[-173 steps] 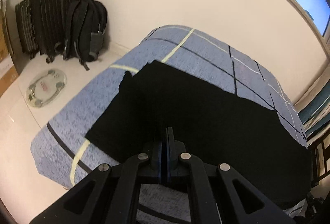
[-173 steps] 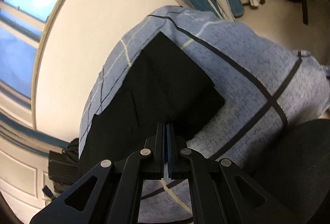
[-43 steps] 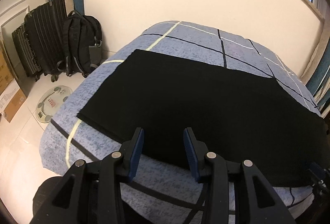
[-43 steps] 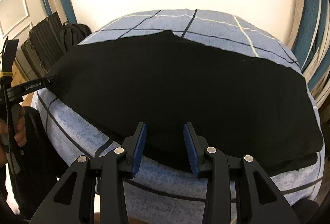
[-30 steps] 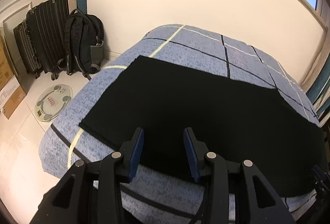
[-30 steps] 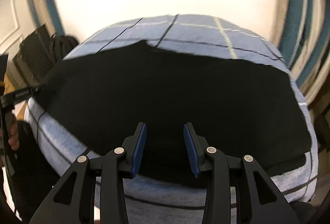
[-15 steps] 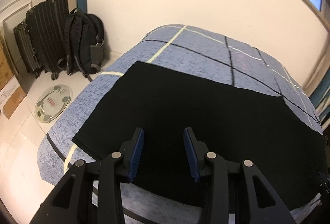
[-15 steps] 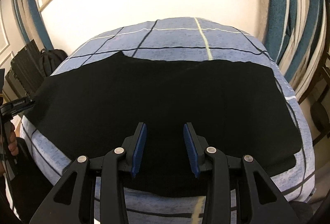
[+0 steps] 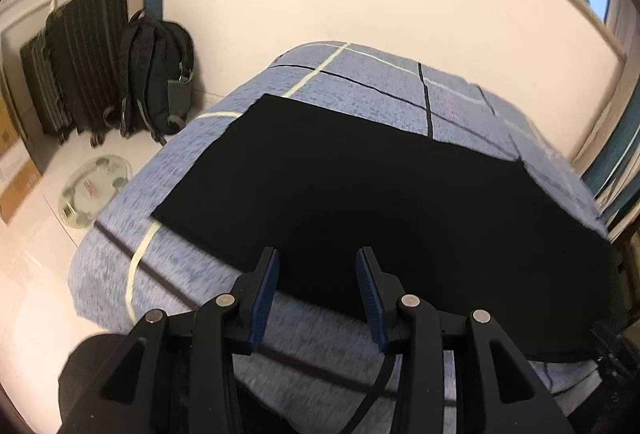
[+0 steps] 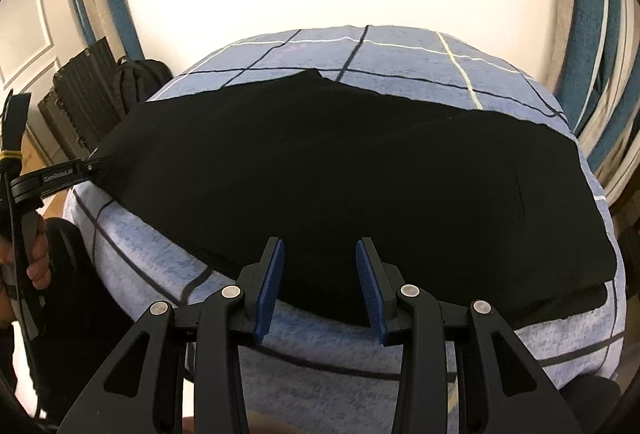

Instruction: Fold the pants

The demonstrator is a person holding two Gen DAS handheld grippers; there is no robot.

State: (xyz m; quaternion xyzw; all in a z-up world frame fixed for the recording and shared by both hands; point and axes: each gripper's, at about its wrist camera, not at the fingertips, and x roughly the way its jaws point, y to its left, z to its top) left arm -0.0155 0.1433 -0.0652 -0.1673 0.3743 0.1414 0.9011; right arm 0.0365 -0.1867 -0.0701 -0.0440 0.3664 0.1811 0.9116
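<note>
Black pants (image 10: 340,174) lie flat across blue checked bed (image 10: 400,46), doubled lengthwise I judge, cuffs toward 9 o'clock in right view. My left gripper (image 9: 317,276) hovers over near edge, jaws apart, nothing held. Right gripper (image 10: 319,268) likewise, jaws apart. I should grab cuff corners cleanly, both layers, then carry toward 3 o'clock. Backpack (image 9: 156,74), scale (image 9: 94,190) at 10 o'clock, well apart.

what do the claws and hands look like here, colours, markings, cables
Both claws are matte black plastic with triangular cut-outs, silver rivets and blue ribbed pads. The left claw has a thin black cable under it. The right claw looks the same. In the right wrist view, the left claw's side bears small white lettering, yellow binding wraps its handle, and bare fingers grip it.
</note>
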